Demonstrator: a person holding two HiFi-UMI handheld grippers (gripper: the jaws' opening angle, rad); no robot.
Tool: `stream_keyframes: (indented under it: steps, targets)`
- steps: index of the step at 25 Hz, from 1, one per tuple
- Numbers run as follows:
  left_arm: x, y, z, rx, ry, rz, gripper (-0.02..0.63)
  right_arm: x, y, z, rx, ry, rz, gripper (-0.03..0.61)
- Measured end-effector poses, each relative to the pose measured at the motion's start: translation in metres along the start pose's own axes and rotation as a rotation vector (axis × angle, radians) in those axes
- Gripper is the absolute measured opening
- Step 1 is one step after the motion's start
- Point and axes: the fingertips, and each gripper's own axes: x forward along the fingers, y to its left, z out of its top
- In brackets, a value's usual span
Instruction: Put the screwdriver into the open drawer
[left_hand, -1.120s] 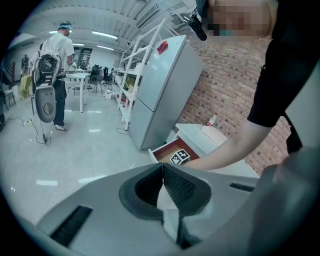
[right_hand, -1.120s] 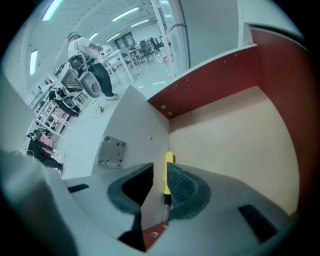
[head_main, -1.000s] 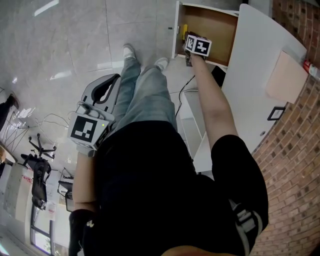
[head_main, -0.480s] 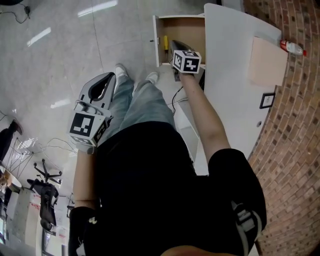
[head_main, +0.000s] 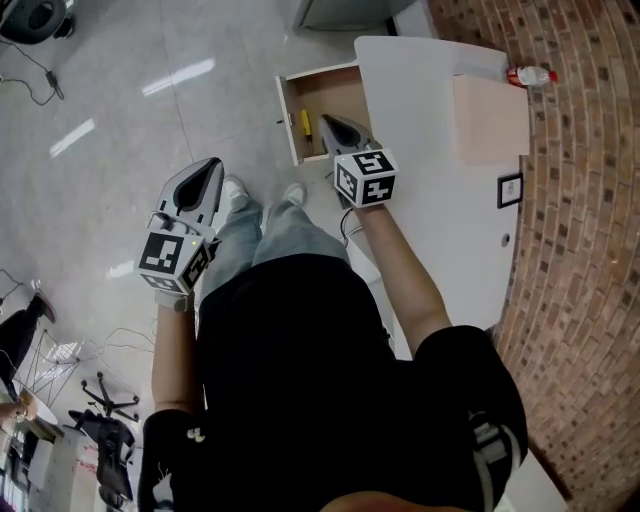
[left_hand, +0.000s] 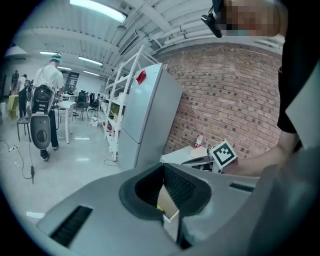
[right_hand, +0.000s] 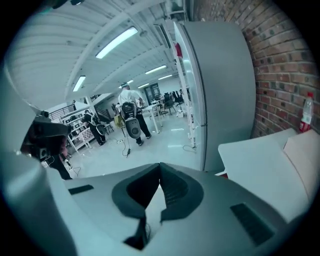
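Yellow-handled screwdriver (head_main: 306, 124) lying inside the open drawer (head_main: 335, 90) of a white desk (head_main: 420, 110); both hand-held grippers are empty.

Seen from beside the person, the screwdriver rests along the drawer's left side, close to its front panel, its thin dark shaft pointing towards the person. The right gripper (head_main: 324, 119) hangs just beside it over the drawer, jaws closed tip to tip on nothing. The left gripper (head_main: 211, 165) is held by the person's left leg, well apart from the drawer, tips likewise together with nothing between them. The tool looks light and rigid; its smooth round handle would probably roll or slip. The surest hold would be across the thick handle from above, not the narrow shaft. It appears to be already in place.
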Motion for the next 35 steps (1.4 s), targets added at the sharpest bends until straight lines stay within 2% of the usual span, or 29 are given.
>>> stream_keyframes:
  steps: [6,10,16,24,35]
  targets:
    - [-0.004,-0.007,0.037,0.04,-0.055,-0.028,0.005,-0.059,0.032,0.054,-0.041,-0.111,0.018,0.011]
    - [-0.006,-0.016,0.065,0.068,-0.096,-0.045,0.005,-0.096,0.038,0.088,-0.053,-0.189,-0.011,0.011]
    - [-0.015,-0.033,0.104,0.1,-0.16,-0.081,0.005,-0.138,0.046,0.131,-0.08,-0.276,-0.003,0.011]
    - [-0.026,-0.051,0.14,0.162,-0.218,-0.119,0.005,-0.176,0.067,0.163,-0.135,-0.37,0.026,0.011]
    - [-0.033,-0.067,0.157,0.208,-0.245,-0.138,0.005,-0.195,0.091,0.179,-0.218,-0.449,0.047,0.011]
